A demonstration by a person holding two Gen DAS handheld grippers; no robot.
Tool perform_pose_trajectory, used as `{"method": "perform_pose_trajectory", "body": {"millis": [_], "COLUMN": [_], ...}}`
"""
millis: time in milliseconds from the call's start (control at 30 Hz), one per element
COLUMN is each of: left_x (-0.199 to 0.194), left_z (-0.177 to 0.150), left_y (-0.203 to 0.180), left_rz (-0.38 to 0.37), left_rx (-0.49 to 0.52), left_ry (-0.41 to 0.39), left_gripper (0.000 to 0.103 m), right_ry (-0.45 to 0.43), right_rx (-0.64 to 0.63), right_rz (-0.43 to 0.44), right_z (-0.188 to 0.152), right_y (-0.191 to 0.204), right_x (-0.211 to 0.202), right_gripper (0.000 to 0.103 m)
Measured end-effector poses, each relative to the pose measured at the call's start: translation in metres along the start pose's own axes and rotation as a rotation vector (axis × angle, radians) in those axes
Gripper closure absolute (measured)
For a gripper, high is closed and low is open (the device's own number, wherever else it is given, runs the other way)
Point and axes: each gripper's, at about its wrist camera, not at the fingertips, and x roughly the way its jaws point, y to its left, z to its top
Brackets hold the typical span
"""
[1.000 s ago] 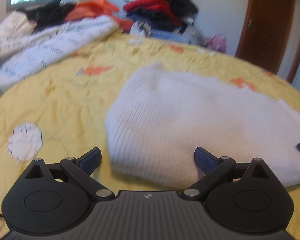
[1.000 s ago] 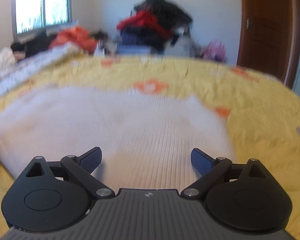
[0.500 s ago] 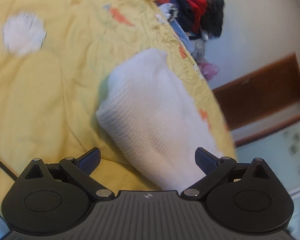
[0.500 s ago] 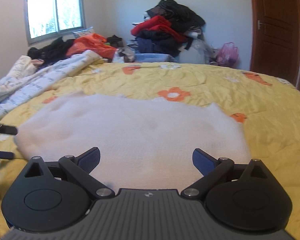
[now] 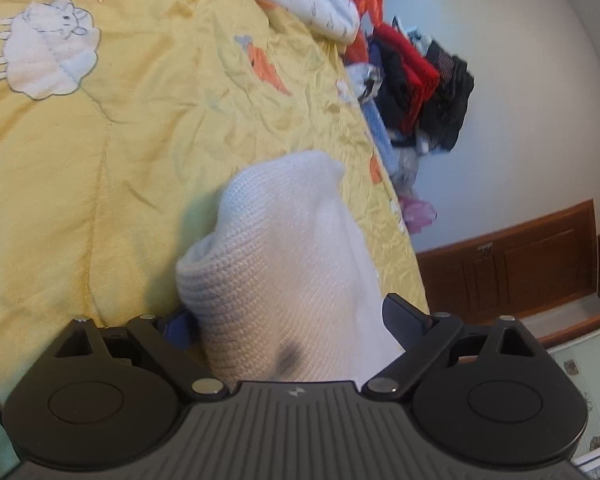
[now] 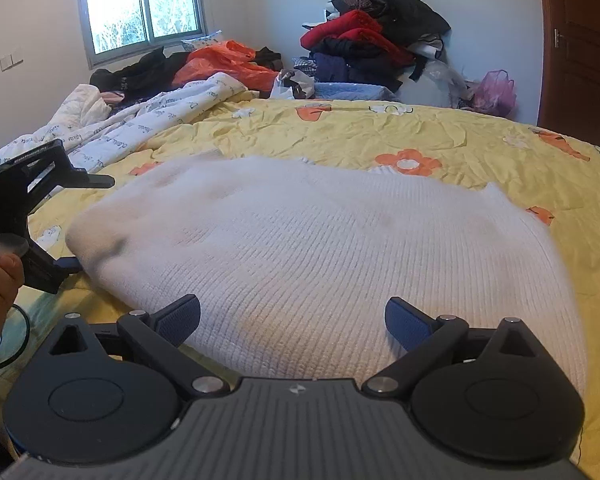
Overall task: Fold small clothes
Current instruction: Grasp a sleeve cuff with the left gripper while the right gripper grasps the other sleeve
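Between closing left gripper (image 5: 290,326) fingers: white sweater (image 5: 292,264).

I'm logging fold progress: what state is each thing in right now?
White knit sweater: lying folded on the yellow quilt, left edge between the left gripper's fingers.
Left gripper: turned on its side, closing around that edge, not yet clamped.
Right gripper: open, holding nothing, above the sweater.
Door: closed.

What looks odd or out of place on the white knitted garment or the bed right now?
The white knitted garment has faint dark smudges on its upper surface, and its far edge lies uneven. Otherwise it rests flat on the yellow quilt; nothing looks spilled or torn.
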Motion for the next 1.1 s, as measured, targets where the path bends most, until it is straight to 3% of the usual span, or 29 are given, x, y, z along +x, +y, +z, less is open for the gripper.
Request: {"method": "perform_pose_trajectory", "body": {"millis": [133, 267, 367, 467, 600, 800, 967, 1100], "left_x": [0.007, 0.017, 0.016, 0.011, 0.007, 0.015, 0.021, 0.027], "left_z": [-0.002, -0.001, -0.001, -0.008, -0.033, -0.072, -0.097, -0.111], "left_y": [-0.006, -0.01, -0.006, -0.013, -0.047, -0.076, -0.086, -0.089], "left_rz": [0.037, 0.126, 0.127, 0.144, 0.207, 0.301, 0.357, 0.386], "left_rx": [0.043, 0.083, 0.095, 0.179, 0.491, 0.845, 1.061, 1.185], "left_ry": [-0.078, -0.098, -0.099, -0.126, -0.198, -0.26, -0.292, -0.306], "left_gripper": [0.019, 0.065, 0.071, 0.074, 0.075, 0.075, 0.075, 0.075], "right_ry": [0.008, 0.023, 0.026, 0.039, 0.075, 0.3, 0.47, 0.585], "right_rx": [0.021, 0.02, 0.007, 0.004, 0.072, 0.322, 0.248, 0.09], "right_rz": [0.016, 0.028, 0.051, 0.08, 0.185, 0.374, 0.493, 0.451], "right_z": [0.006, 0.011, 0.016, 0.027, 0.06, 0.142, 0.183, 0.191], "right_y": [-0.003, 0.002, 0.007, 0.01, 0.006, 0.011, 0.073, 0.122], "right_x": [0.004, 0.011, 0.014, 0.021, 0.04, 0.116, 0.172, 0.206], "right_gripper": [0.003, 0.003, 0.003, 0.003, 0.003, 0.003, 0.004, 0.013]}}
